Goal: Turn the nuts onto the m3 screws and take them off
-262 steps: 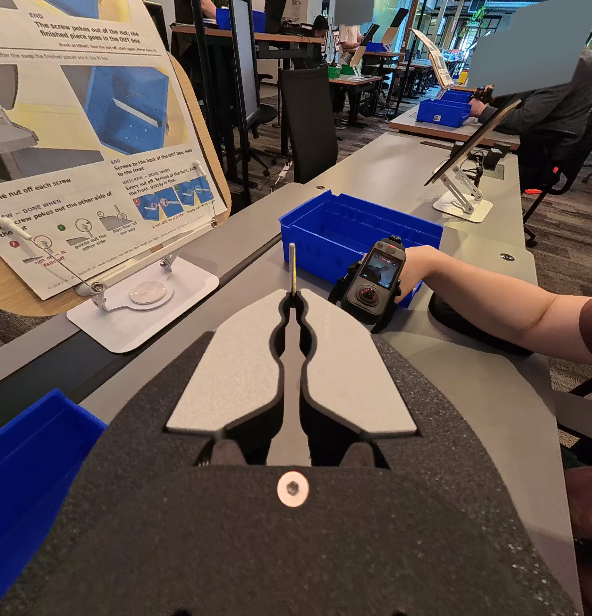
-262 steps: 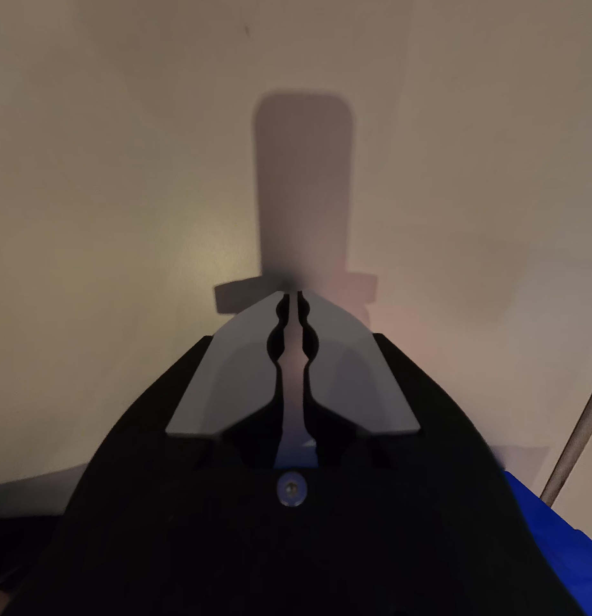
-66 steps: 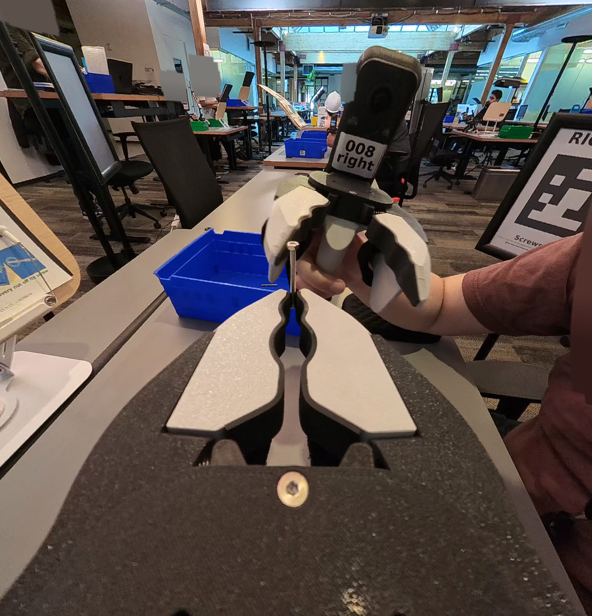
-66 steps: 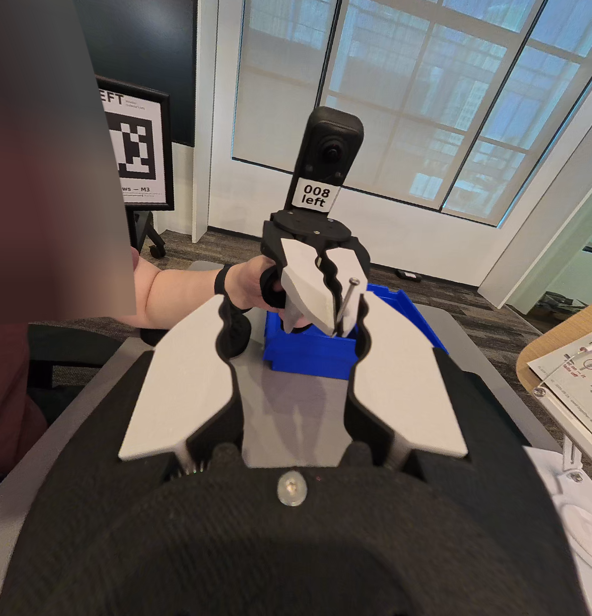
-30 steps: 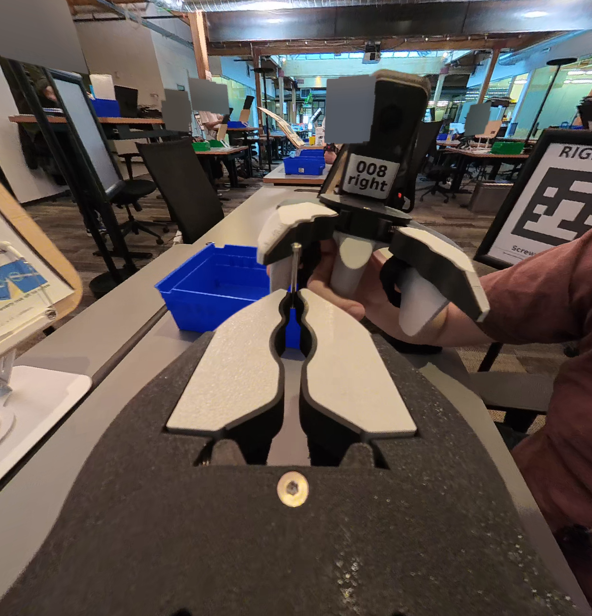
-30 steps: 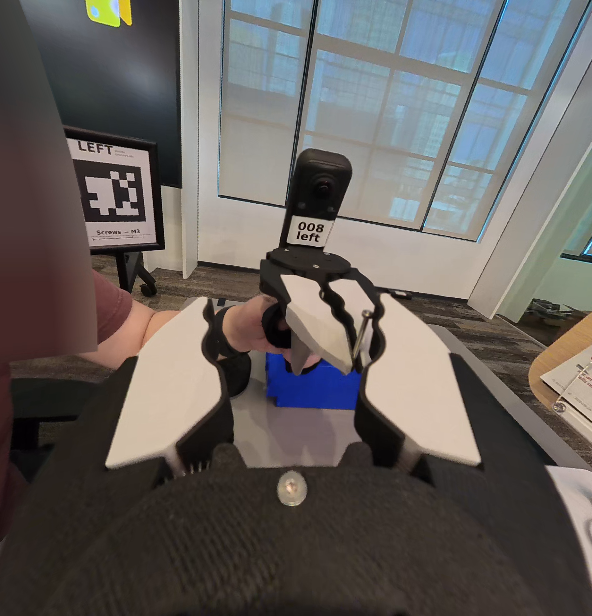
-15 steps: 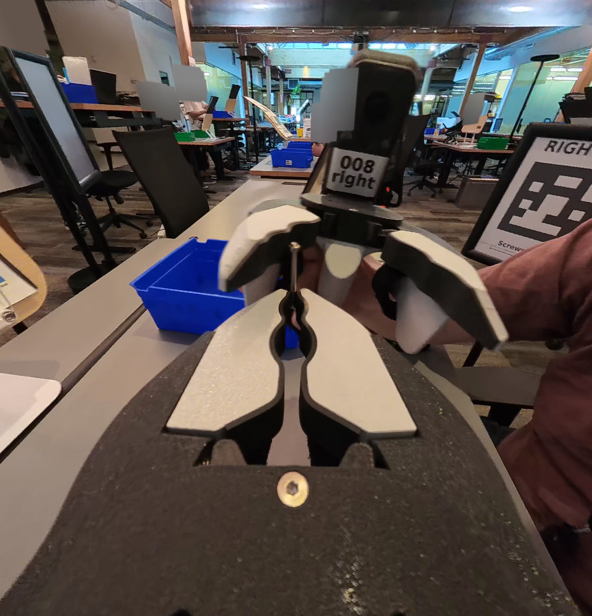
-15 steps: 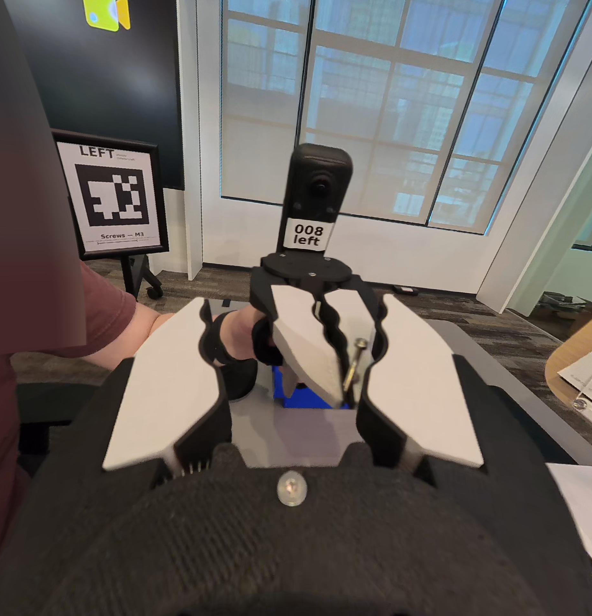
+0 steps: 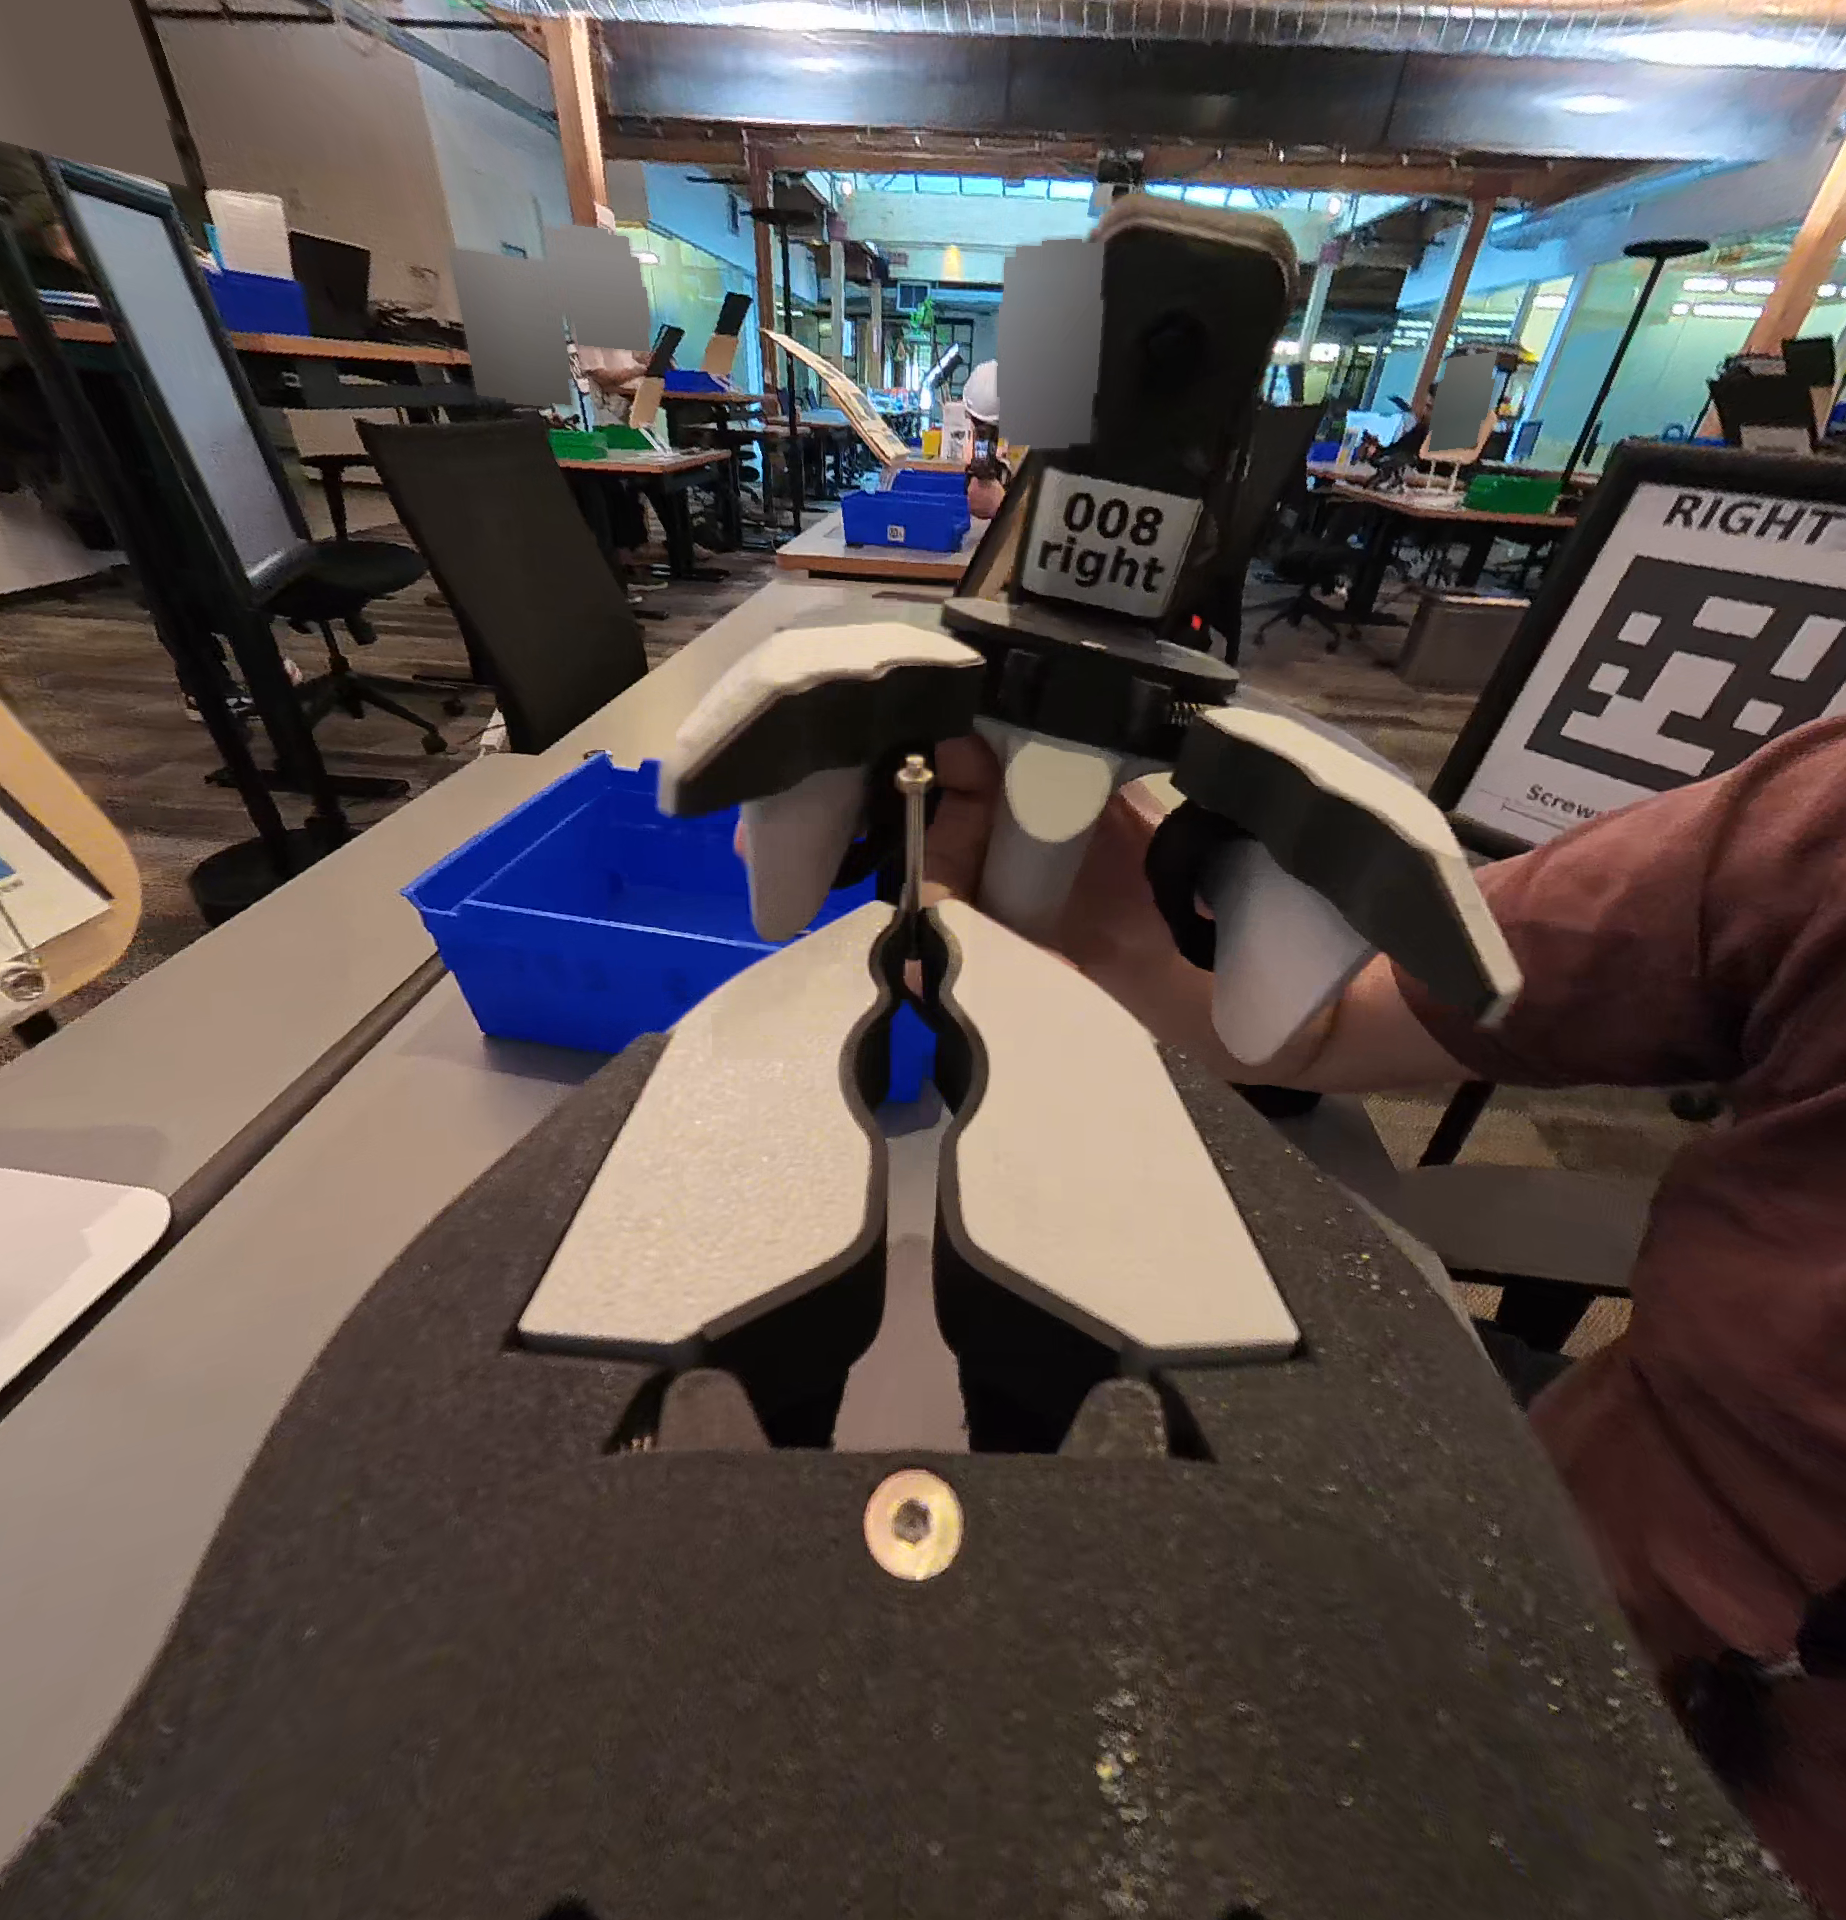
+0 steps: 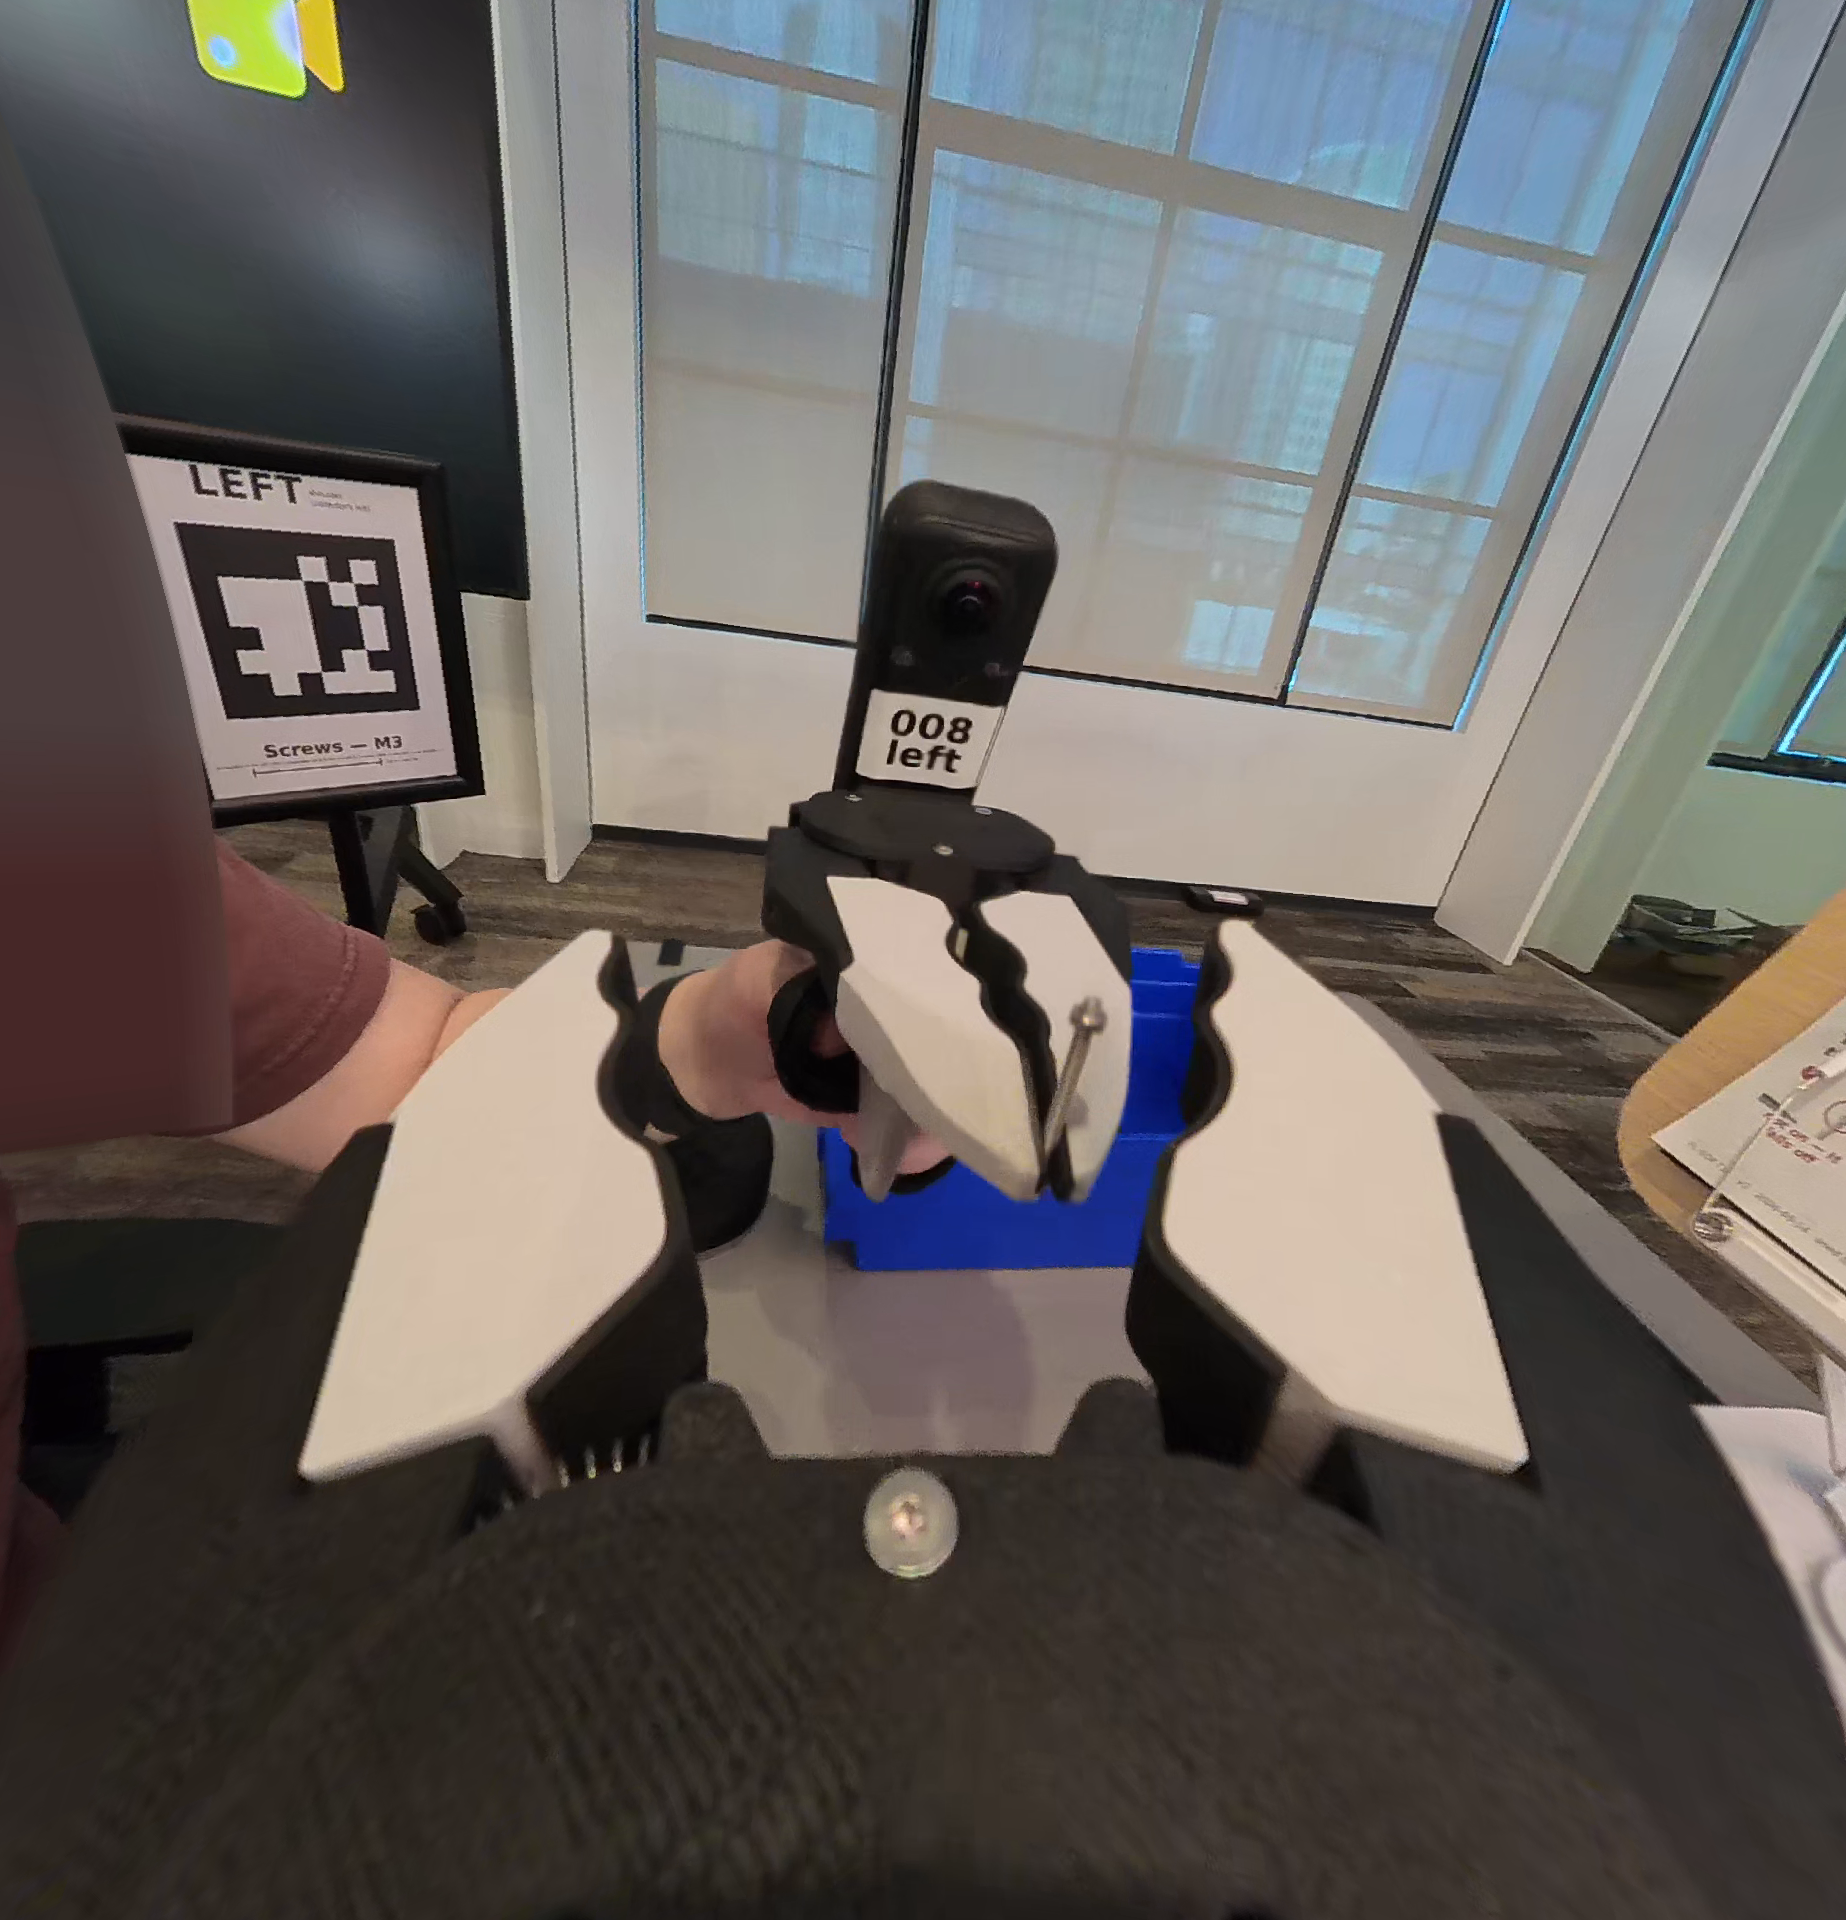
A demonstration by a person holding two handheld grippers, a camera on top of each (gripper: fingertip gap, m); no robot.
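while left tool (image 9: pixel 914 920) pinches screw (image 9: pixel 912 831), right tool (image 10: pixel 914 1049) flanks it

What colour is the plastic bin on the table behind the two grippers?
The bin is bright blue, seen best in the left wrist view.

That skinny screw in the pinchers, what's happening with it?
A person holds a gripper in each hand. The left gripper has its jaws shut on the screw, gripping the bottom end so the head points up. The right gripper faces it with jaws wide open, holding nothing. No nut shows on the screw. A blue bin sits on the table behind.
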